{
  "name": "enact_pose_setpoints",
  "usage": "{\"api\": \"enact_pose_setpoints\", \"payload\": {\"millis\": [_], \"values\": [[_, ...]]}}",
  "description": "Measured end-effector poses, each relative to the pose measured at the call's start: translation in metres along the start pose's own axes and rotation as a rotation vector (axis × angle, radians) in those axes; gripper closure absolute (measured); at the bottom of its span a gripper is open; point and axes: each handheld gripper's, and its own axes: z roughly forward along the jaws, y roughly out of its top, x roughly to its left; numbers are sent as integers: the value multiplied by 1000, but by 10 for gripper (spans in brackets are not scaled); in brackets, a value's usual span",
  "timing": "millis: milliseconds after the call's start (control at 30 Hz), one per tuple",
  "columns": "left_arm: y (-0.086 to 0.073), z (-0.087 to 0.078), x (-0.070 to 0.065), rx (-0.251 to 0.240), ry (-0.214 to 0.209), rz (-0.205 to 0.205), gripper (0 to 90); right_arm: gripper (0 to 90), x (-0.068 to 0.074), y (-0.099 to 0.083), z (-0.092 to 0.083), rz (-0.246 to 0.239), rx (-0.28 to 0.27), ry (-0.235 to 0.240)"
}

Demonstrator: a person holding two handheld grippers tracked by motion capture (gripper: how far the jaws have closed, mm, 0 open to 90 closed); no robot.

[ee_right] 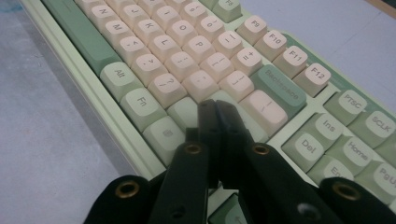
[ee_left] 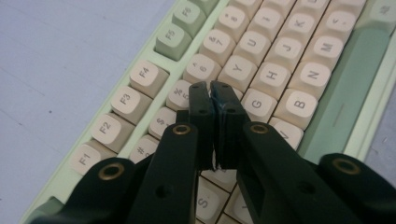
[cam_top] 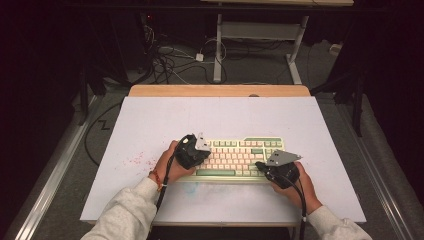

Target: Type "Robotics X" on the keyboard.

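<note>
Overhead | white table (cam_top: 150,120) | keyboard (cam_top: 235,156) | dark room, floor cables (cam_top: 165,57)

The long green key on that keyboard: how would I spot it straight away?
Find the pale green keyboard lying on the white table. Look along its front row, nearest the person. The long green key there is one wide bar, while its neighbours are small, mostly cream squares.

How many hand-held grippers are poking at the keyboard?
2. The left hand-held gripper is over the keyboard's left half; the right hand-held gripper is at its right end.
</note>
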Motion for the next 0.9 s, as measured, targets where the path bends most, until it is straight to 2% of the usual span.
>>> {"api": "enact_pose_setpoints", "payload": {"millis": [67,233,300,333,400,433,500,533,633,700,800,833,900], "values": [[0,-6,1,-18,15,6,835,900,1,0,-2,1,-6,4],[-4,-22,3,-73,43,6,731,900,2,3,-12,3,-39,3],[-5,-25,3,-83,58,5,659,900,2,3,-15,8,-45,2],[-8,-33,3,-115,66,9,632,900,1,3,-16,9,-48,0],[-9,-36,3,-123,73,5,550,900,1,4,-17,9,-50,-1],[-12,-42,2,-137,99,12,504,900,1,4,-20,12,-55,-2],[-15,-45,1,-145,104,15,418,900,0,4,-22,17,-61,-2],[-20,-49,0,-165,118,17,373,900,0,4,-23,17,-62,-3],[-26,-53,0,-179,137,13,285,900,-1,4,-24,18,-64,-4],[-36,-57,-1,-200,149,4,255,900,-1,3,-25,18,-67,-5],[-42,-59,-2,-195,152,1,218,900,-2,4,-27,22,-70,-7],[-49,-61,-3,-202,168,-3,218,900,-2,4,-27,22,-70,-8],[-56,-63,-3,-204,171,-6,212,900,-2,4,-27,19,-73,-6]]}}
